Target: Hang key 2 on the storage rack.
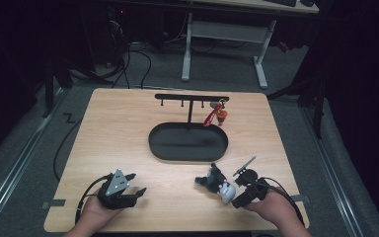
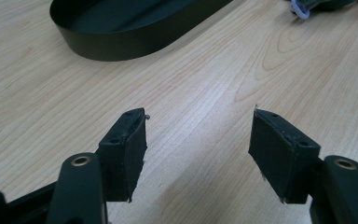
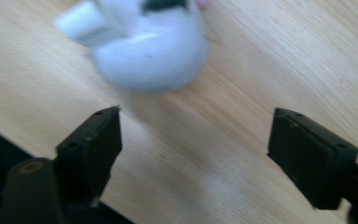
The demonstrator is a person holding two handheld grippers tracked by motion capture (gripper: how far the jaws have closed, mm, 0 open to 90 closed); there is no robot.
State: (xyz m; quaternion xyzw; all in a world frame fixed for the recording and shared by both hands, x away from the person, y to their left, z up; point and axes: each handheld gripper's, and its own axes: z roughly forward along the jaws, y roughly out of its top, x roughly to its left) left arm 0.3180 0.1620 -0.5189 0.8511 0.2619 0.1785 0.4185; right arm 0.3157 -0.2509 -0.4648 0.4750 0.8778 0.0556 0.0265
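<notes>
A small plush toy, black with a white end (image 1: 214,180), lies on the wooden table (image 1: 118,128) near its front right. Its white part (image 3: 149,51) is blurred just beyond my right gripper (image 3: 196,119), whose jaws stand open over bare wood with nothing between them. In the high view the right gripper (image 1: 236,189) sits close to the right of the toy, pointing left at it. My left gripper (image 1: 137,183) rests at the front left, open and empty (image 2: 199,116), pointing toward the black oval tray (image 2: 121,44).
The black oval tray (image 1: 158,148) sits mid-table, with a black hook rack (image 1: 192,97) rising behind it. A red keychain figure (image 1: 216,115) hangs from a right-hand hook. Desk legs and cables stand on the floor beyond the table.
</notes>
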